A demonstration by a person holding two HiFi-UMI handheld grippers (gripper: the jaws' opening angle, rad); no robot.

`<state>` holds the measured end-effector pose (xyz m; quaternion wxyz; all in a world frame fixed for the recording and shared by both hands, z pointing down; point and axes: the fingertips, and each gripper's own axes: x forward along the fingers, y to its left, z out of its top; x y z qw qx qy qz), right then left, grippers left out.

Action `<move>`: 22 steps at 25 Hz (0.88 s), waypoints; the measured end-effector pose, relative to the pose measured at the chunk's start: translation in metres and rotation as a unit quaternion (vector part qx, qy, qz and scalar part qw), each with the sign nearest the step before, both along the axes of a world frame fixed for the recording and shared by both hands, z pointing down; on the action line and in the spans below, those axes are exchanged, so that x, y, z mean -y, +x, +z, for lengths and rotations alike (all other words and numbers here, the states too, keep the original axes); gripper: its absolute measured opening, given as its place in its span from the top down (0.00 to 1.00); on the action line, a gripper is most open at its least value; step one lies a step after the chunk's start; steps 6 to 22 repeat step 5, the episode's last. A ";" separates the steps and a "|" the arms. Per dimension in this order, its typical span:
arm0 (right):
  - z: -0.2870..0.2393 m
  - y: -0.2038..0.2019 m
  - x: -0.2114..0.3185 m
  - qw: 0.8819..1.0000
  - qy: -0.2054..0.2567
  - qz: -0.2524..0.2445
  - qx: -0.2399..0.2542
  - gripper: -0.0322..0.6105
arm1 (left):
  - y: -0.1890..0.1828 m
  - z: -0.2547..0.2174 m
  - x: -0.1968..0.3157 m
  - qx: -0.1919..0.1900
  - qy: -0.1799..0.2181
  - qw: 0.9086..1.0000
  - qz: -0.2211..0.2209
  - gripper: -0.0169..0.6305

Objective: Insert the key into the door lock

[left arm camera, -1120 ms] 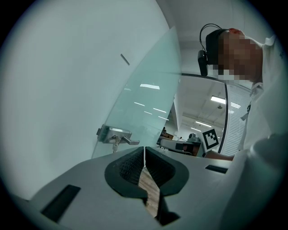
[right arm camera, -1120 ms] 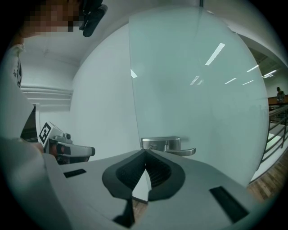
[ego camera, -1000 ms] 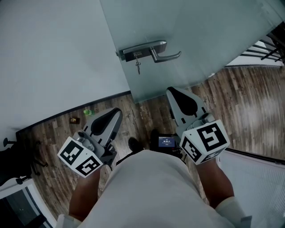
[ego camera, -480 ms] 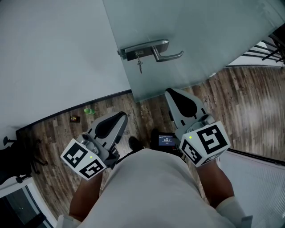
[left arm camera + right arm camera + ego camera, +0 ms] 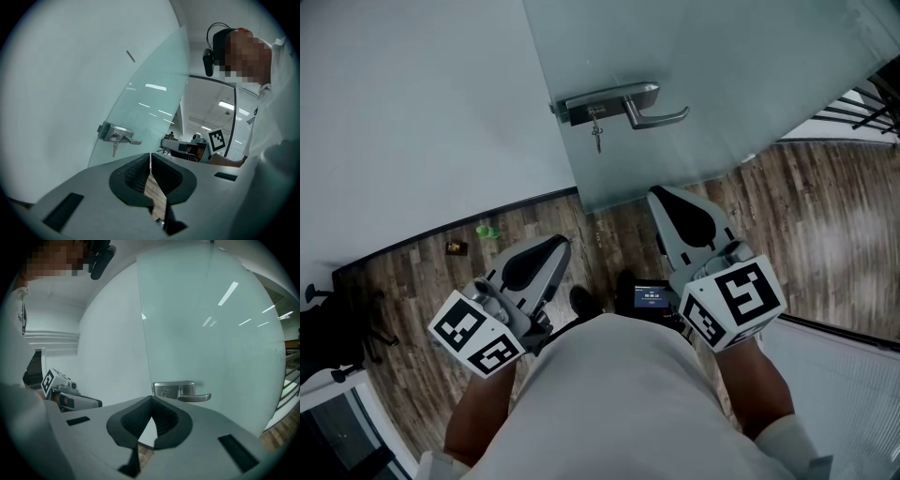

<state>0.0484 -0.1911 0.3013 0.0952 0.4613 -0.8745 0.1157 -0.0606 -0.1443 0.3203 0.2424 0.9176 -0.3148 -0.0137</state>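
A silver lock (image 5: 605,103) with a lever handle (image 5: 659,117) sits on the edge of a frosted glass door (image 5: 722,56). A key (image 5: 597,134) hangs from the lock's underside, as the left gripper view also shows of the lock (image 5: 111,133) and the key (image 5: 115,149). My left gripper (image 5: 555,246) is held low, well short of the door, shut and empty, and its tips meet (image 5: 150,155). My right gripper (image 5: 662,195) points at the door below the handle, also shut and empty (image 5: 151,398). In the right gripper view the lock (image 5: 173,390) lies just beyond the tips.
A white wall (image 5: 412,112) joins the glass door at the left. Small green (image 5: 487,232) and brown (image 5: 456,247) objects lie on the wooden floor by the wall. A small screen device (image 5: 652,297) hangs at my waist. A black stand (image 5: 337,328) is at the left, a railing (image 5: 872,98) at the far right.
My left gripper has shifted slightly to the right, toward the door. The right gripper has held still, and both have stayed shut.
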 end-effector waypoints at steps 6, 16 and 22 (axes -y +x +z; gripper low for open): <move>-0.005 -0.003 0.004 1.000 0.006 -0.004 -0.006 0.93 | -0.001 -0.003 0.002 0.000 0.004 1.000 0.000 0.94; -0.005 -0.003 0.004 1.000 0.006 -0.004 -0.006 0.93 | -0.001 -0.003 0.002 0.000 0.004 1.000 0.000 0.94; -0.005 -0.003 0.004 1.000 0.006 -0.004 -0.006 0.93 | -0.001 -0.003 0.002 0.000 0.004 1.000 0.000 0.94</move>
